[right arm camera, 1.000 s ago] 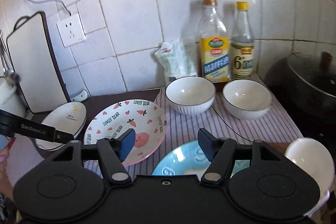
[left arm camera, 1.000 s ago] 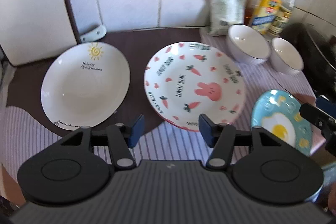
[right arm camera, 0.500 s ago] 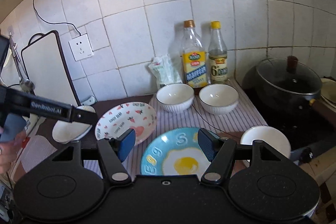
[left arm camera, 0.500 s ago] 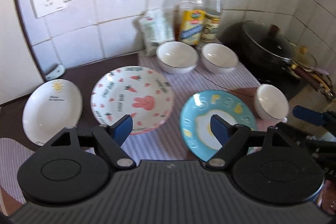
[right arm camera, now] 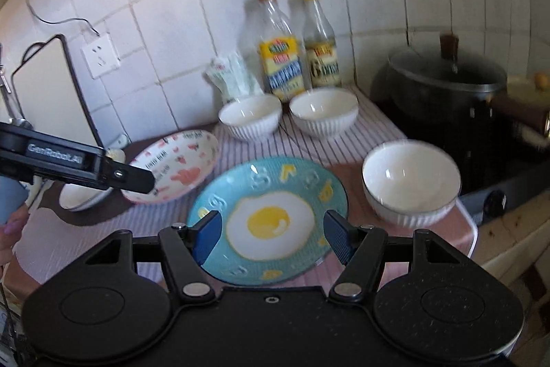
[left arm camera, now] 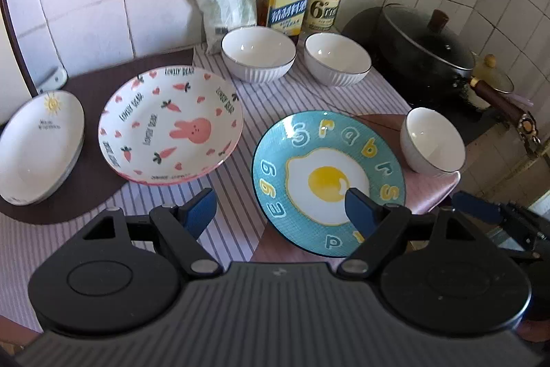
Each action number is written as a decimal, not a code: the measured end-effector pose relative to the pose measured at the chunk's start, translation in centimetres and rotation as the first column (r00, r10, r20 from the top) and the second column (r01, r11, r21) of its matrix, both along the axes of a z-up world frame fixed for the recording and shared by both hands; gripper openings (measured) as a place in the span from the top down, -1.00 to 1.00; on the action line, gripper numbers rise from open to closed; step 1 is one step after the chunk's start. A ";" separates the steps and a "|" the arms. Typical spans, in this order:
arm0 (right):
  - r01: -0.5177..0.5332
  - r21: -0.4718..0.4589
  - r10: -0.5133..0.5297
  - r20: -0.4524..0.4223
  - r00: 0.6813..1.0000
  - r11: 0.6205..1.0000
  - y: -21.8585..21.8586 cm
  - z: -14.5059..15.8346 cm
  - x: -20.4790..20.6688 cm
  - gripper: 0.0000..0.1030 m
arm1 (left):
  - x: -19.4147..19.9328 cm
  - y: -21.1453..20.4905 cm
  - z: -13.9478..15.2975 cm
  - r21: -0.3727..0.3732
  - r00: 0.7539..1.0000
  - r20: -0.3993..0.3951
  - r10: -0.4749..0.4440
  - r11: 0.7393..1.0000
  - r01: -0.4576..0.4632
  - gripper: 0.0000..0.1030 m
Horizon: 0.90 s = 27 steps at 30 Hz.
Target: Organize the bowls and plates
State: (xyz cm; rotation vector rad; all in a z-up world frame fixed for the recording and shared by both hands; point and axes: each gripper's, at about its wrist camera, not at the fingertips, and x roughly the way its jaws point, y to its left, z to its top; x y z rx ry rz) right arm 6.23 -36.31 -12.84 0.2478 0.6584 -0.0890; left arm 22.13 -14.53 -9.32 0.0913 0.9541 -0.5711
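Two black hand-held grippers with blue finger pads

The left gripper (left arm camera: 280,212) has a ribbed grey body, two round black side housings with shallow discs, angled black arms on silver pivot screws and dark blue pads (left arm camera: 199,210). The right gripper (right arm camera: 275,234) has a speckled matt black body, the same round housings, silver screws and ridged blue fingertips (right arm camera: 338,238). In the right view the left gripper's side bears white lettering, "GenRobot.AI", beside a small screw
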 end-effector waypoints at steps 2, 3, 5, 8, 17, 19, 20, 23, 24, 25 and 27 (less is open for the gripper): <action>0.002 0.012 -0.002 0.003 1.000 1.000 -0.6 -1.3 0.2 -0.37 | 0.4 -0.2 -1.2 -0.005 1.000 -0.010 0.006 1.000 -0.006 -0.58; -0.001 0.012 0.001 0.006 1.000 1.000 -0.7 -2.1 0.4 -0.37 | 0.6 -0.3 -1.7 -0.010 1.000 -0.011 0.007 1.000 -0.007 -0.58; -0.006 0.016 0.006 -0.009 1.000 1.000 -1.0 -3.5 0.9 -0.36 | 1.0 -0.4 -2.9 -0.017 1.000 -0.023 0.013 1.000 -0.014 -0.58; -0.005 0.041 0.006 -0.014 1.000 0.999 -1.4 -5.5 1.5 -0.36 | 1.8 -0.6 -4.8 -0.019 0.998 -0.053 0.032 0.999 -0.033 -0.58; 0.029 0.067 -0.028 -0.024 0.999 0.997 -2.3 -8.2 3.2 -0.27 | 3.7 -2.2 -8.7 0.026 0.997 -0.072 0.031 0.999 -0.029 -0.58; 0.037 0.070 -0.036 -0.021 0.999 0.997 -2.4 -8.4 3.3 -0.24 | 3.8 -2.4 -9.0 0.032 0.997 -0.072 0.028 0.999 -0.026 -0.58; 0.035 0.069 -0.034 -0.021 0.999 0.997 -2.4 -8.5 3.3 -0.22 | 3.9 -2.3 -9.2 0.032 0.997 -0.071 0.028 0.999 -0.026 -0.58; 0.033 0.070 -0.032 -0.024 0.999 0.997 -2.5 -9.0 3.6 -0.08 | 4.5 -2.3 -9.6 0.025 0.996 -0.077 0.034 0.999 -0.032 -0.54; 0.035 0.075 -0.033 -0.025 0.999 0.997 -2.6 -9.2 3.8 -0.03 | 4.7 -2.3 -9.7 0.020 0.996 -0.082 0.035 0.999 -0.033 -0.54; 0.040 0.076 -0.038 -0.027 0.999 0.996 -2.8 -9.3 4.0 0.02 | 4.9 -2.4 -9.8 0.016 0.996 -0.085 0.035 0.999 -0.034 -0.49; 0.051 0.070 -0.049 -0.036 0.998 0.996 -2.9 -9.7 4.3 0.30 | 5.1 -2.6 -10.0 0.004 0.996 -0.090 0.027 1.000 -0.026 -0.36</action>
